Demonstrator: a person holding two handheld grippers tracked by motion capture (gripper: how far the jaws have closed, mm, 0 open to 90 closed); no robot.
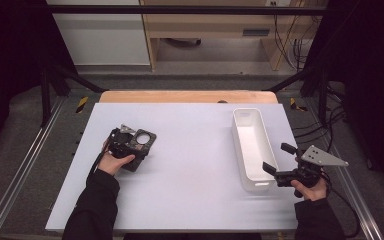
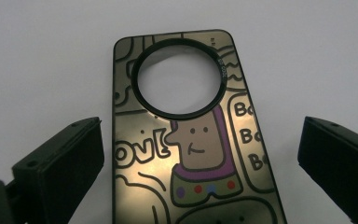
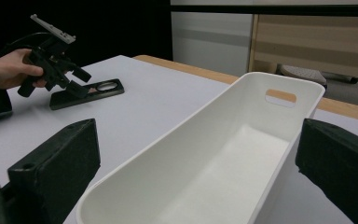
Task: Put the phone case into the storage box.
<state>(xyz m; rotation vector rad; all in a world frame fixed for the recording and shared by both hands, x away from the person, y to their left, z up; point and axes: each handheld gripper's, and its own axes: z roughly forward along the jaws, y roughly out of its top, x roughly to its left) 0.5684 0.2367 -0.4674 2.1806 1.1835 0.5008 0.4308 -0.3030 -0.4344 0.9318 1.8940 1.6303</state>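
The left gripper (image 2: 198, 154), jaws apart, straddles a flat cartoon-printed phone case with a round black-ringed hole (image 2: 191, 140) near the table's (image 1: 190, 175) left edge, while the right gripper (image 1: 280, 162), jaws apart, flanks the near end of a long white plastic bin (image 1: 252, 150) by the right edge.

1. A phone case (image 1: 141, 145) lies flat on the table (image 1: 190, 165), on its left half.
2. The left gripper (image 2: 200, 154) hangs over the case, one jaw to each side, touching neither edge.
3. A long bin (image 1: 252, 147) lies on the right half, well apart from the case.
4. The right gripper (image 1: 276, 159) sits just beside the bin's near right corner.
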